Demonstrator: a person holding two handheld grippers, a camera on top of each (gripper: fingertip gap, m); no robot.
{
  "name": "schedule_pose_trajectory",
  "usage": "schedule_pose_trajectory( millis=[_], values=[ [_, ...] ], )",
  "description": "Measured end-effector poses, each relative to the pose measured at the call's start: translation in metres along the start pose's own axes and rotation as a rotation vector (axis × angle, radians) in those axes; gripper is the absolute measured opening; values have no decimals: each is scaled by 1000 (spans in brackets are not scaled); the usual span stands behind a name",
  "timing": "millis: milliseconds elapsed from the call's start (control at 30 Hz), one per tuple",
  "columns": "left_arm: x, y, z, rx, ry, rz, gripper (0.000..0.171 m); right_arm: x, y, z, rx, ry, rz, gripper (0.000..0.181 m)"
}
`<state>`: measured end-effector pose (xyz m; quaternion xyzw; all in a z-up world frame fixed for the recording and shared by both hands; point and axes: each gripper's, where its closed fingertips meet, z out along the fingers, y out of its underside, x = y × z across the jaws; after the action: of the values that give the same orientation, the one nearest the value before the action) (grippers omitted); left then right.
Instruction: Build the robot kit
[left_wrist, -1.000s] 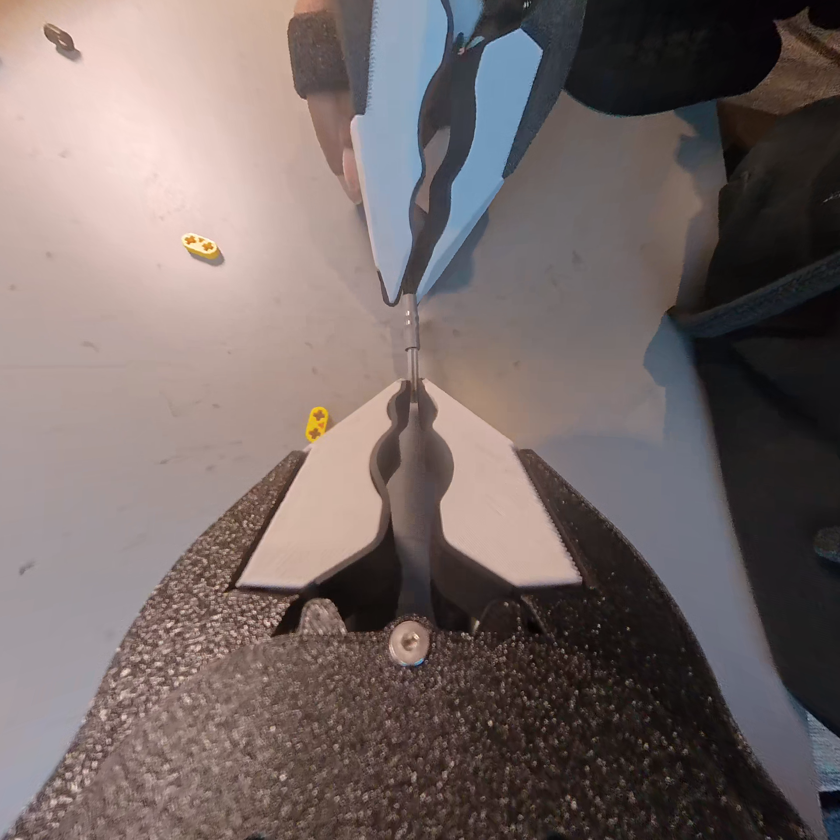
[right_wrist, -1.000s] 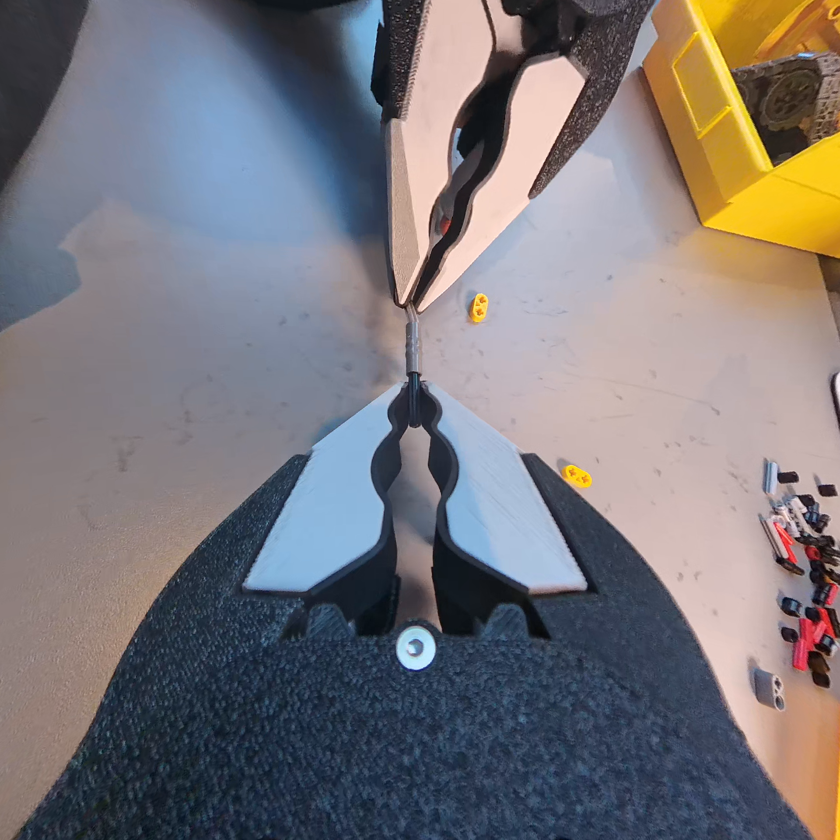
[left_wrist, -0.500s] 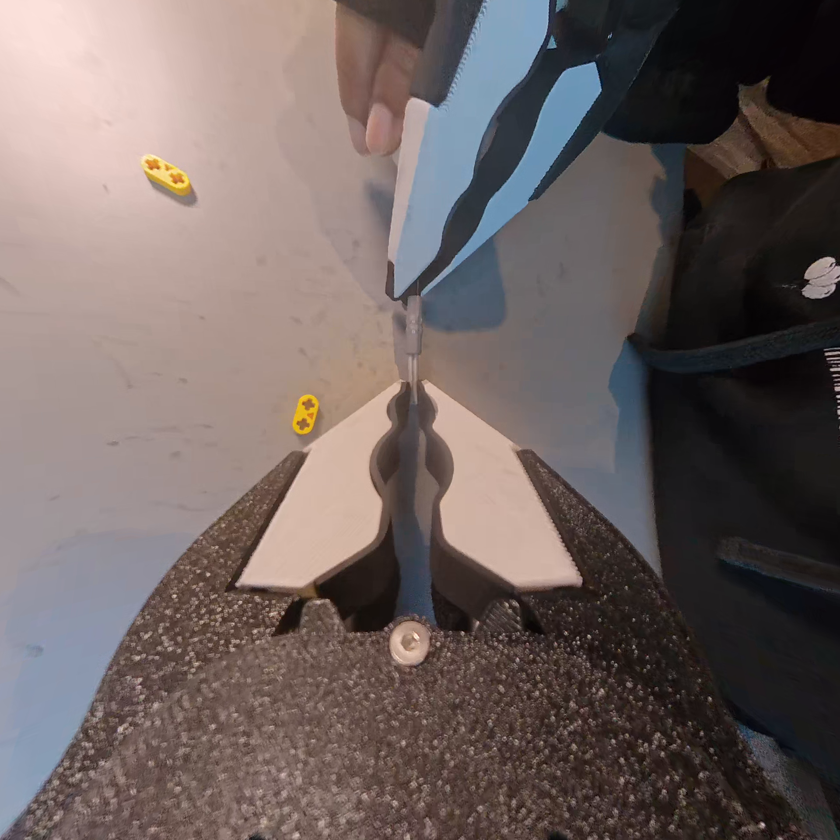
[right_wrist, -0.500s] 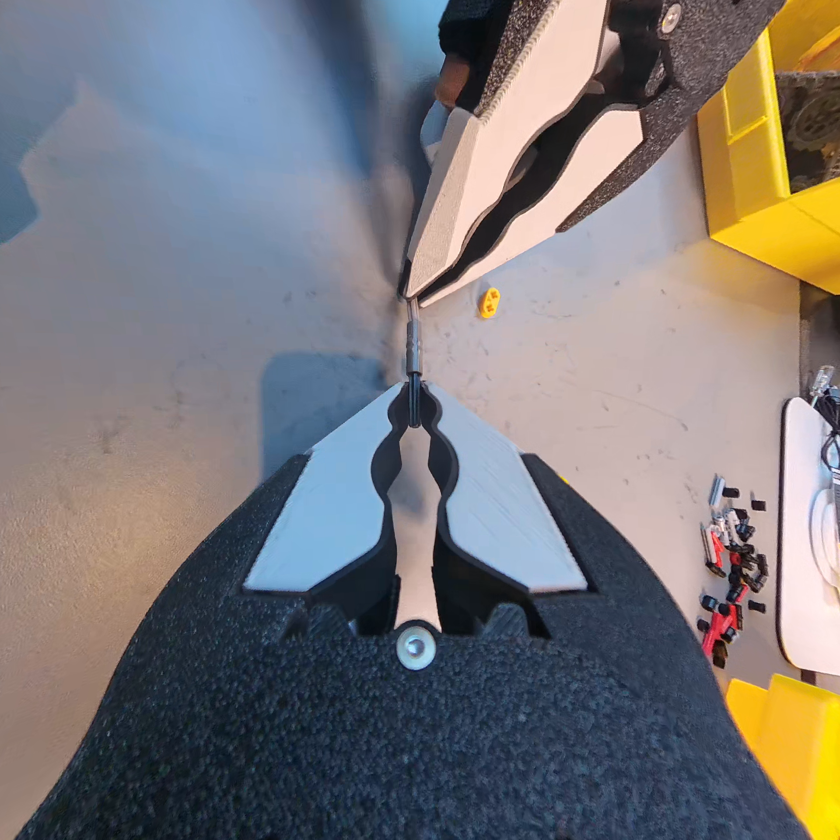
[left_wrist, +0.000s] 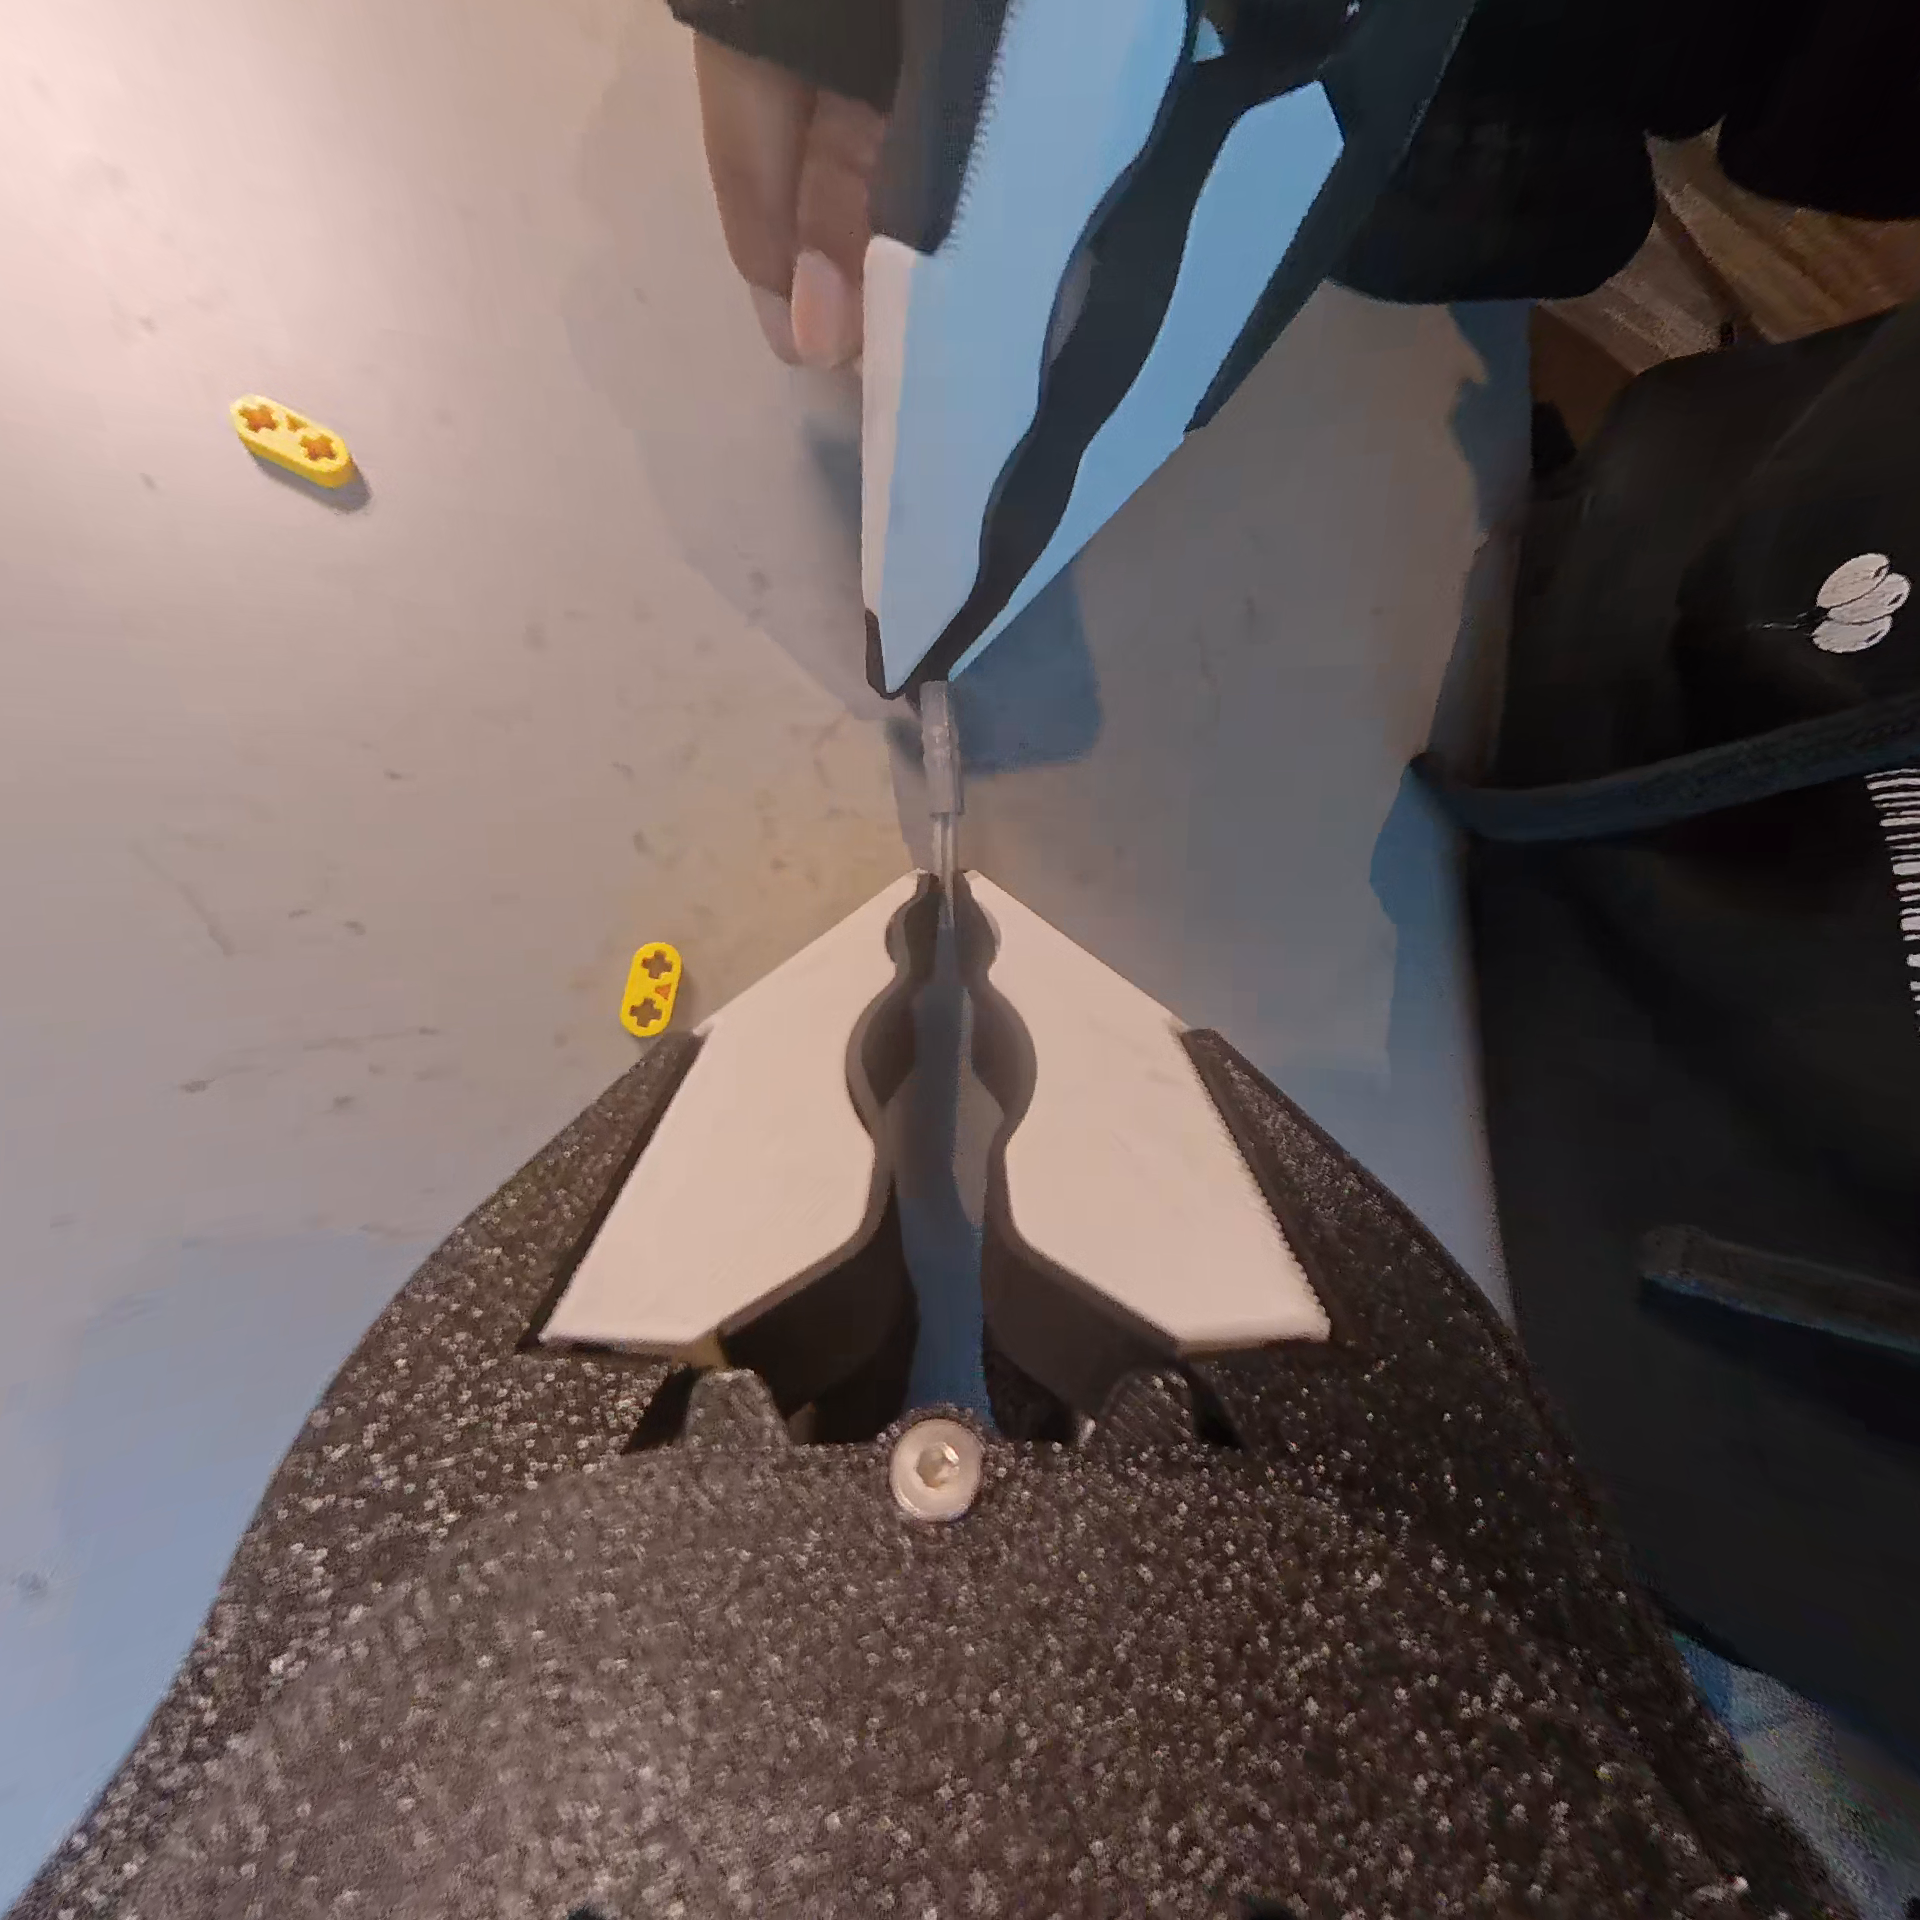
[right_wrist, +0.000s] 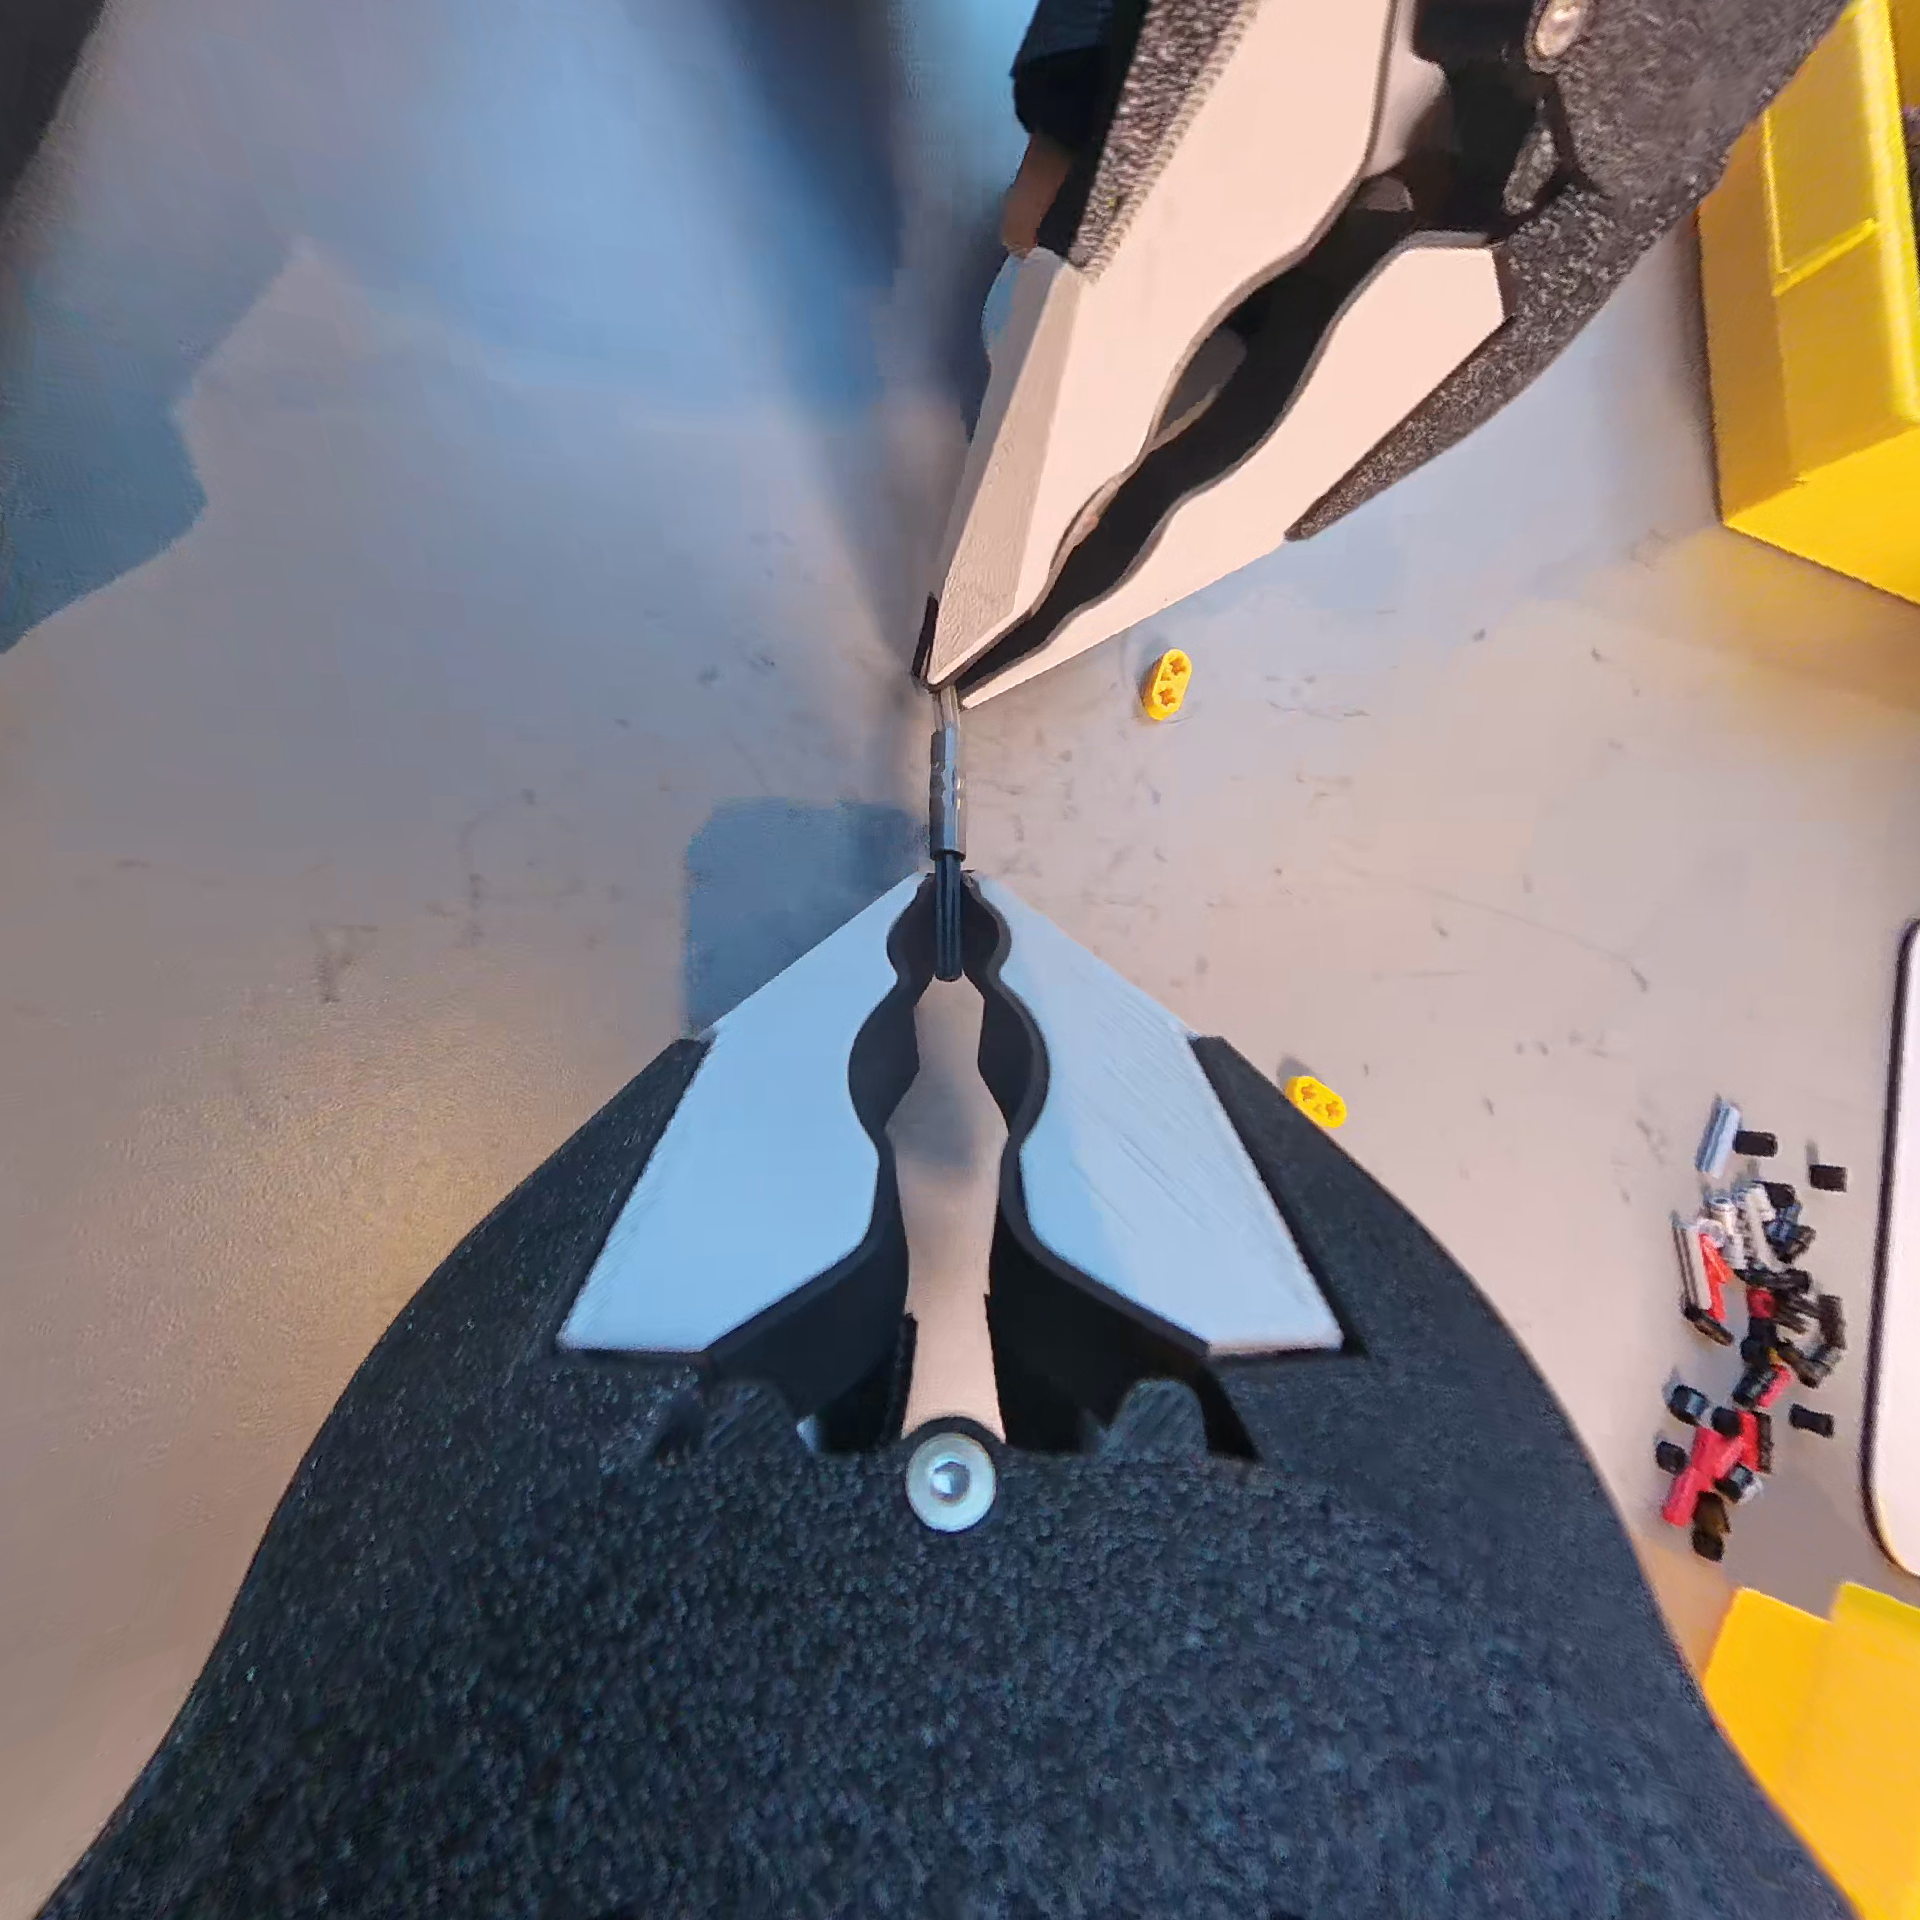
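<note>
Tip-to-tip above the table (left_wrist: 364, 779), left gripper (left_wrist: 943, 878) and right gripper (right_wrist: 948, 883), both pinching one thin rod (right_wrist: 948, 795).

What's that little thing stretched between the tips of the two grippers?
A thin rod assembly: a grey sleeve joining a black axle, pinched by the right gripper, to a pale pin held by the left gripper. Both wrist views show it.

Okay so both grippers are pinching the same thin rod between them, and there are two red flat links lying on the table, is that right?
Not quite: the links are yellow, not red, as the left wrist view shows. The rest holds: the left gripper and right gripper both pinch the rod above the table.
</note>
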<state>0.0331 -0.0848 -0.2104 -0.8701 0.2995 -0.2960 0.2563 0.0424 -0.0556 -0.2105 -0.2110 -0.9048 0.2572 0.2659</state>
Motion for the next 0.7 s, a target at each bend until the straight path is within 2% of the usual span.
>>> schedule_pose_trajectory(
  millis=[167,333,567,700],
  values=[
    [0,-2,-1,10,48,-69,0,1,1,-1,-51,18,-20,2],
    [3,-4,-1,22,91,-66,0,-1,0,-1,-8,-7,-4,1],
    [5,0,1,-95,153,-154,0,-1,-1,0,-62,9,-44,1],
    [4,-3,0,-93,189,-202,0,-1,0,0,-70,19,-12,1]
  ],
)
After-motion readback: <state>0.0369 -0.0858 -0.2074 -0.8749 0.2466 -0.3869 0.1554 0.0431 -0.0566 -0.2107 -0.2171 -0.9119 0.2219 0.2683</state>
